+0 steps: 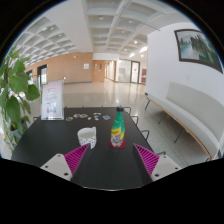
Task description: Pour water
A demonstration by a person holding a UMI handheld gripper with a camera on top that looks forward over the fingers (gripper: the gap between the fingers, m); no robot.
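A green and yellow bottle (118,128) with a dark cap and a red base stands upright on the black table (60,140), beyond my fingers. Just to its left sits a small white cup (88,137). My gripper (111,158) is open, its two magenta pads (76,157) spread wide over the table with nothing between them. The bottle and cup lie ahead of the gap, apart from both fingers.
A few small items (84,117) lie at the table's far end. A leafy plant (14,92) stands to the left, a white sign (52,100) behind it. A white bench (185,118) runs along the right wall. An open hall lies beyond.
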